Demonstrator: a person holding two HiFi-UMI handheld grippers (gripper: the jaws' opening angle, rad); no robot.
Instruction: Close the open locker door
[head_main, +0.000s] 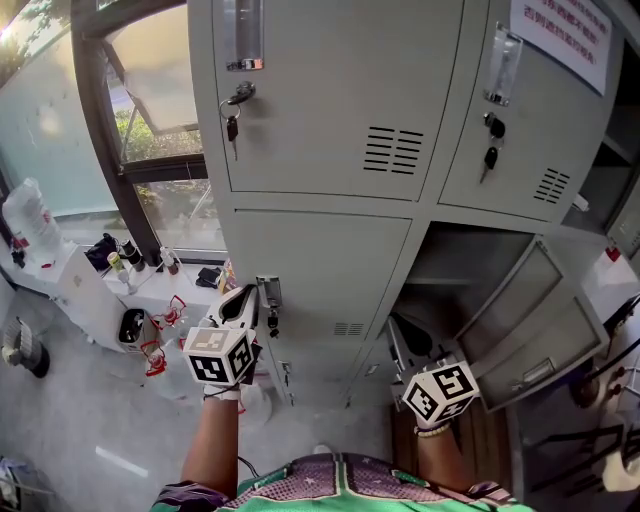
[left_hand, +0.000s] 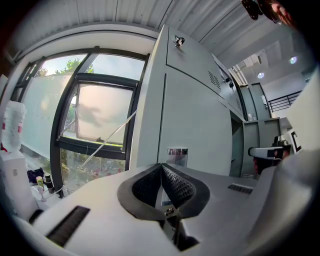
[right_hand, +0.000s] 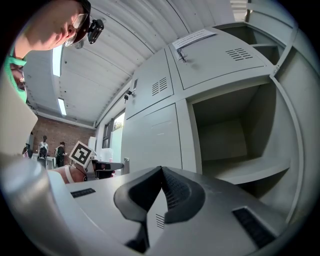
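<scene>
The grey locker bank fills the head view. One compartment (head_main: 465, 265) at mid-right stands open, and its door (head_main: 545, 325) hangs swung out to the right. In the right gripper view the empty compartment (right_hand: 235, 135) lies just right of my right gripper (right_hand: 161, 169), whose jaws are shut on nothing. The right gripper (head_main: 397, 340) sits low in front of the opening's left edge. My left gripper (head_main: 238, 298) is shut and empty, next to the handle (head_main: 268, 293) of the closed door on the left. That handle plate (left_hand: 177, 151) shows just beyond the left gripper (left_hand: 161, 165).
Keys (head_main: 232, 125) hang from the upper lockers' locks, and a paper notice (head_main: 560, 30) is stuck on at top right. A window (head_main: 150, 130) and a white ledge with bottles (head_main: 125, 260) are at the left. Two people (right_hand: 52, 151) stand far off.
</scene>
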